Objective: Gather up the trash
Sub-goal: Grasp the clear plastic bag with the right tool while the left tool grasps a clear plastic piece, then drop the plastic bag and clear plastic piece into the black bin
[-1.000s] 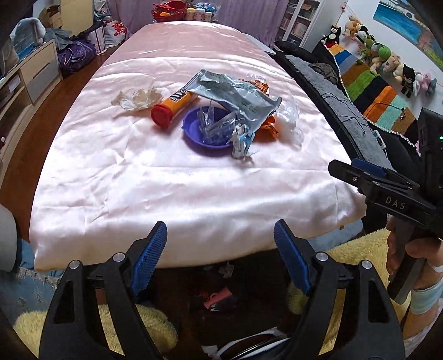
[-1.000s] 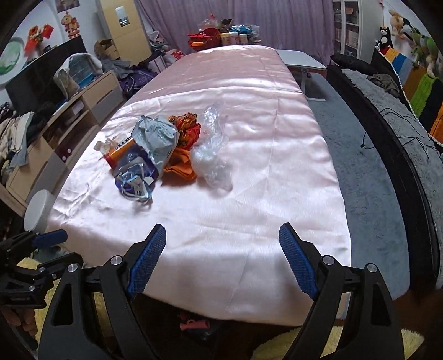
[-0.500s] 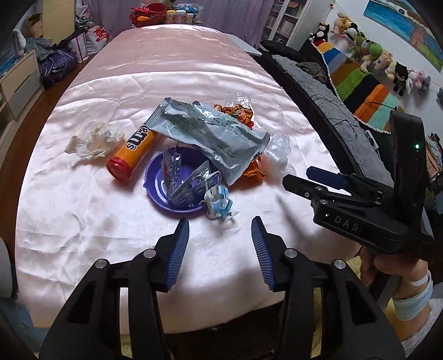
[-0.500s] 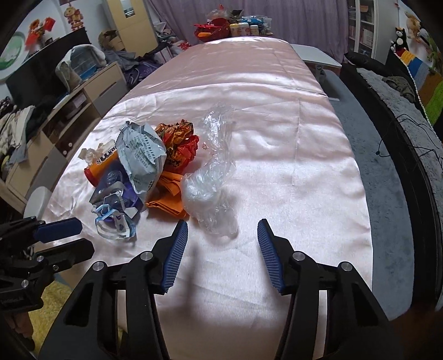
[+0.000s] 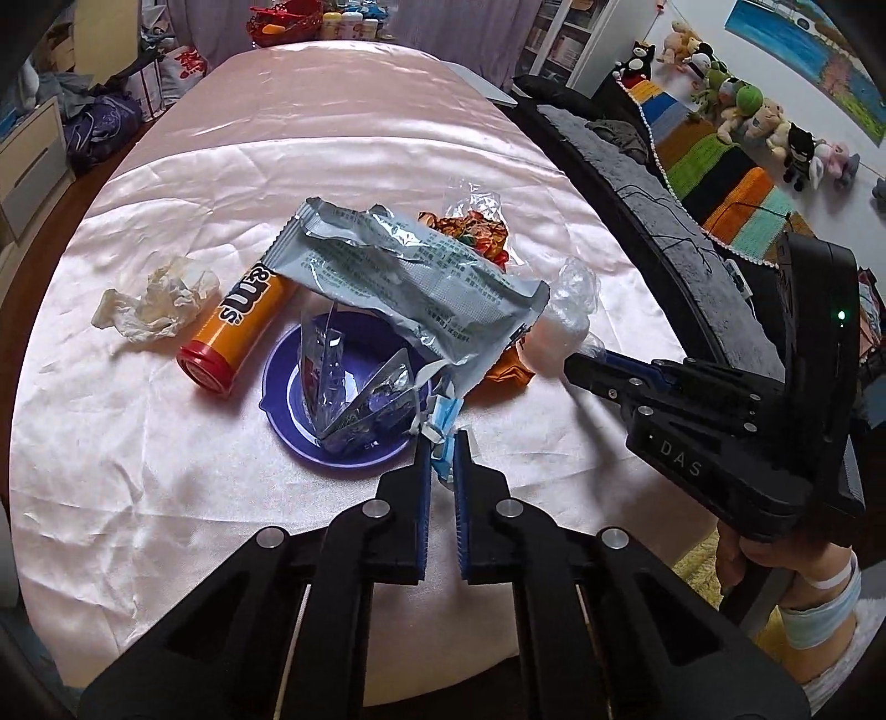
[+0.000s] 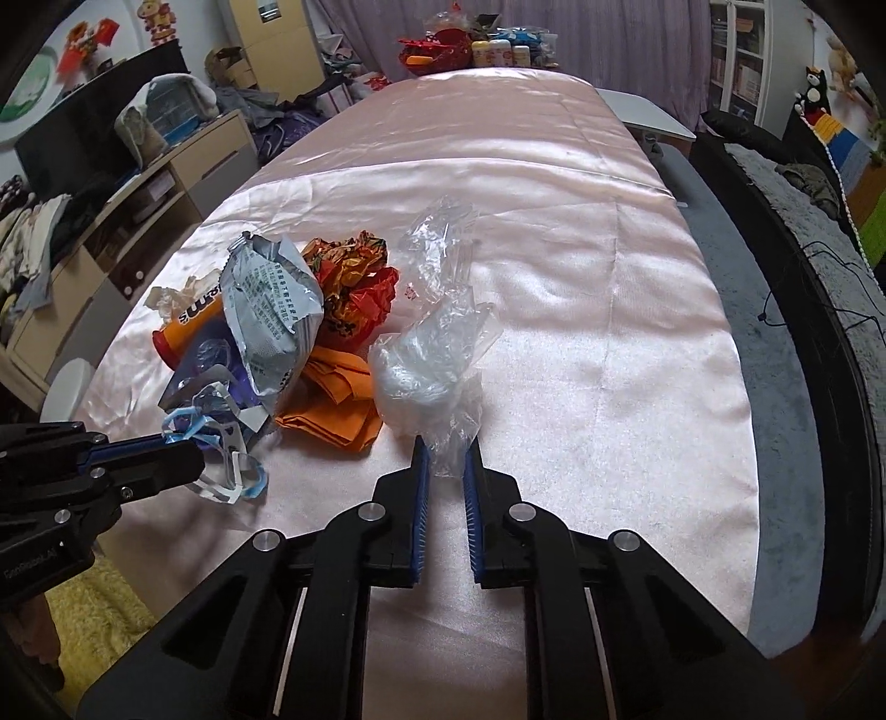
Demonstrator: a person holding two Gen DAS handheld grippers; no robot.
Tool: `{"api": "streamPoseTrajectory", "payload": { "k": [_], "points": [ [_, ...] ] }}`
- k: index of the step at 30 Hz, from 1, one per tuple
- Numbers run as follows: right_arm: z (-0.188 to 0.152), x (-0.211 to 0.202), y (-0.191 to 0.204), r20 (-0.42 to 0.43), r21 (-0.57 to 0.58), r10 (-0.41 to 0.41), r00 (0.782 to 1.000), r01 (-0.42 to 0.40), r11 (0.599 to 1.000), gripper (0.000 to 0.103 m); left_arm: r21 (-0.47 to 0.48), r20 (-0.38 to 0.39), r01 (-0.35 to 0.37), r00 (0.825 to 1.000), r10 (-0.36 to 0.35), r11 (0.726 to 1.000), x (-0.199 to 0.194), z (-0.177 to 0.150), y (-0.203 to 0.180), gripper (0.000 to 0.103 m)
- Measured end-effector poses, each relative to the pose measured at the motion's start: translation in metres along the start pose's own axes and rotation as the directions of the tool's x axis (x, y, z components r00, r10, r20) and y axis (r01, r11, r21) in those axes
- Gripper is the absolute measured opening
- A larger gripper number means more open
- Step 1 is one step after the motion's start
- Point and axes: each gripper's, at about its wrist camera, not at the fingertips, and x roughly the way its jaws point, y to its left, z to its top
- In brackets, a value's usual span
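Observation:
A trash pile lies on the pink satin tablecloth (image 5: pixel 166 498). It holds a purple bowl (image 5: pixel 288 387) with clear wrappers, an orange tube (image 5: pixel 238 332), a silver-grey wrapper (image 5: pixel 410 277), a crumpled tissue (image 5: pixel 155 299) and orange-red wrappers (image 6: pixel 354 288). My left gripper (image 5: pixel 441 443) is shut on a blue-and-clear plastic scrap (image 5: pixel 443 415) at the bowl's near rim. The right wrist view shows this left gripper (image 6: pixel 183 448) shut on the same scrap (image 6: pixel 227 471). My right gripper (image 6: pixel 446 443) is shut on the near end of a clear plastic bag (image 6: pixel 432 354) that lies right of the pile.
A dark sofa (image 6: pixel 819 310) with a striped blanket and plush toys (image 5: pixel 764 122) runs along the table's right side. A cabinet (image 6: pixel 127 221) stands on the left. A red basket and bottles (image 6: pixel 470 50) sit at the far end. A yellow rug (image 6: pixel 94 615) lies below the near edge.
Both grippers moved forward over the table to the pile and closed, the left on the blue-and-clear scrap, the right on the clear bag.

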Motion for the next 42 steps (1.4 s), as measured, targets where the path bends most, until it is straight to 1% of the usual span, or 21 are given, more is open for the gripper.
{"api": "streamPoseTrajectory", "payload": {
  "k": [4,10,15,19,22,26,30,34,37,42],
  "points": [
    [-0.002,-0.015,-0.002,0.027,0.005,-0.017,0.999,0.017,1.000,0.010,0.012,0.027,-0.008,1.000,0.007,1.000,-0.013,-0.001,-0.004,0.005],
    [-0.013,-0.046,0.004,0.062,0.003,-0.002,0.998,0.002,1.000,0.010,0.025,0.072,-0.021,0.997,0.019,0.999,-0.046,-0.013,-0.013,0.005],
    [-0.030,-0.073,0.017,0.076,-0.015,0.019,0.997,-0.018,1.000,0.010,0.026,0.103,-0.037,0.994,0.034,0.999,-0.075,-0.034,-0.016,0.005],
    [-0.047,-0.091,0.027,0.081,-0.021,0.043,0.996,-0.041,0.999,0.010,0.028,0.111,-0.044,0.993,0.040,0.999,-0.094,-0.056,-0.019,0.005],
    [-0.062,-0.099,0.035,0.070,-0.030,0.059,0.996,-0.057,0.998,0.010,0.026,0.109,-0.044,0.993,0.041,0.999,-0.103,-0.073,-0.019,0.005],
    [-0.087,-0.103,0.044,0.035,-0.041,0.074,0.997,-0.073,0.997,0.010,0.022,0.087,-0.044,0.995,0.041,0.999,-0.107,-0.098,-0.016,0.005],
    [-0.112,-0.096,0.051,-0.020,-0.030,0.105,0.994,-0.105,0.994,0.010,0.002,0.050,-0.042,0.998,0.042,0.999,-0.104,-0.123,-0.011,0.005],
    [-0.134,-0.088,0.059,-0.067,-0.027,0.123,0.990,-0.125,0.992,0.010,-0.008,0.006,-0.049,0.999,0.049,0.999,-0.094,-0.146,-0.005,0.005],
    [-0.146,-0.084,0.063,-0.099,-0.031,0.128,0.987,-0.132,0.991,0.010,-0.020,-0.025,-0.043,0.999,0.042,0.999,-0.086,-0.161,-0.001,0.005],
    [-0.163,-0.070,0.065,-0.155,-0.016,0.116,0.981,-0.120,0.993,0.010,-0.034,-0.085,-0.036,0.996,0.033,0.999,-0.067,-0.183,-0.001,0.005]
  ]
}}
